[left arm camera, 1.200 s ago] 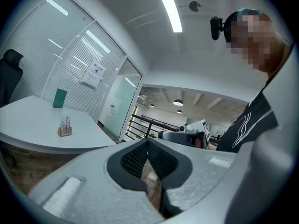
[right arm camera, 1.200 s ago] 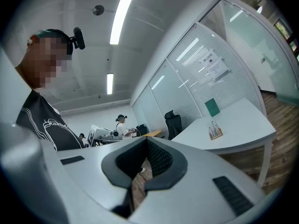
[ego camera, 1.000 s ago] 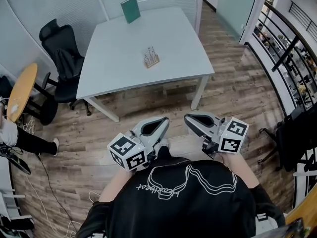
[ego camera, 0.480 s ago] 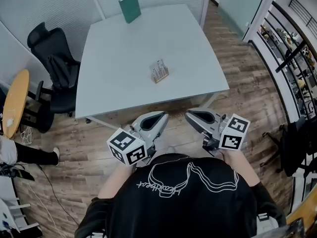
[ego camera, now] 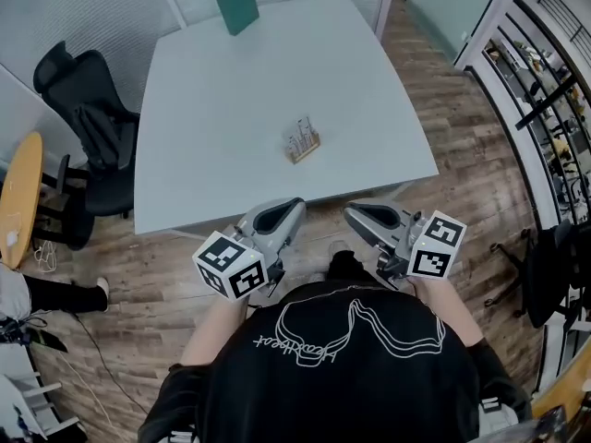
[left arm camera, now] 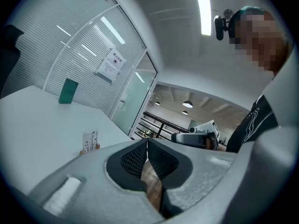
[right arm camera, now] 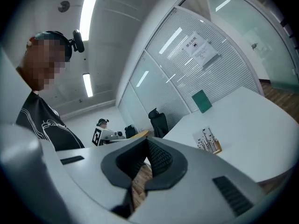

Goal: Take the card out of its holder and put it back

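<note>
Your left tool (ego camera: pixel 292 209) and right tool (ego camera: pixel 355 213) are both closed and empty, side by side near the front edge of the desk (ego camera: pixel 231 100). The card (ego camera: pixel 300 138) stands upright in its wooden holder (ego camera: pixel 306 151), well ahead of them. Risk: the light holder may tip or slide if you pull the card without steadying it.

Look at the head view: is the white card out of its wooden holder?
No, the white card stands upright in the wooden holder.
</note>
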Demonstrator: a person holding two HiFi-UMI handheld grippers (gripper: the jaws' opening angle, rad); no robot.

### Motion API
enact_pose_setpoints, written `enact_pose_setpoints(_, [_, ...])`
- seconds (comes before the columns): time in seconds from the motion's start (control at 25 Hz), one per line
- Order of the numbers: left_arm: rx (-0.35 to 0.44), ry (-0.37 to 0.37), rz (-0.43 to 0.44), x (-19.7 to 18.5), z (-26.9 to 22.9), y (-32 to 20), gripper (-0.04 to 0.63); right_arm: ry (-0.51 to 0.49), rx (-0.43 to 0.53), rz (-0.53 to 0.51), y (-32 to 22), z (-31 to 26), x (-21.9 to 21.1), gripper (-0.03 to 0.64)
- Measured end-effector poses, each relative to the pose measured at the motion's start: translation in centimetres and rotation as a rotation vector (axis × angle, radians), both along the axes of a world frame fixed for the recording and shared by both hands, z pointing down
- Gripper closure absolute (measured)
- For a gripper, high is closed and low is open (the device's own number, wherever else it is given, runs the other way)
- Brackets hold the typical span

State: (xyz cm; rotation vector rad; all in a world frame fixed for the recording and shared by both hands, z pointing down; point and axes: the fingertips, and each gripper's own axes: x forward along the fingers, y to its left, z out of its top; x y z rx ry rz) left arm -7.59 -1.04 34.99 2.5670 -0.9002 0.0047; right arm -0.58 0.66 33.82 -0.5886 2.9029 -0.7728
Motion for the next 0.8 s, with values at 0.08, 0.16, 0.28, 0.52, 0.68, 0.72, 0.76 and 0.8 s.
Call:
enact_pose_setpoints(0.08, [-0.008,-0.014,-0.008,0.1,0.4,-1.3,0.581,-0.008,-0.012,-0.001,-1.2,0.3,0.4,0.607])
enact_pose_setpoints(0.16, [-0.026,-0.023,-0.021,0.2,0.9,-2.6,0.580,-0.013,-0.020,-0.005,-2.5,0.6,0.8,0.607])
enact_pose_setpoints(0.28, [-0.044,-0.025,-0.044,0.1,1.7,-4.6,0.580,-0.023,-0.031,-0.011,-4.3,1.3,1.4,0.607])
enact_pose_setpoints(0.52, [-0.059,-0.045,-0.081,-0.8,3.0,-8.5,0.580,-0.027,-0.066,-0.023,-8.5,2.5,1.7,0.607])
enact_pose_setpoints(0.68, [-0.099,-0.058,-0.097,-1.1,4.4,-11.2,0.578,-0.020,-0.082,-0.033,-11.2,3.1,1.9,0.607])
enact_pose_setpoints(0.72, [-0.108,-0.057,-0.103,-1.3,4.7,-11.7,0.578,-0.018,-0.087,-0.035,-11.8,3.2,2.0,0.607])
enact_pose_setpoints(0.76, [-0.117,-0.059,-0.109,-1.4,5.1,-12.2,0.578,-0.017,-0.092,-0.038,-12.4,3.3,2.0,0.607])
enact_pose_setpoints(0.8, [-0.124,-0.062,-0.115,-1.5,5.4,-12.7,0.578,-0.014,-0.098,-0.040,-12.9,3.5,2.0,0.607])
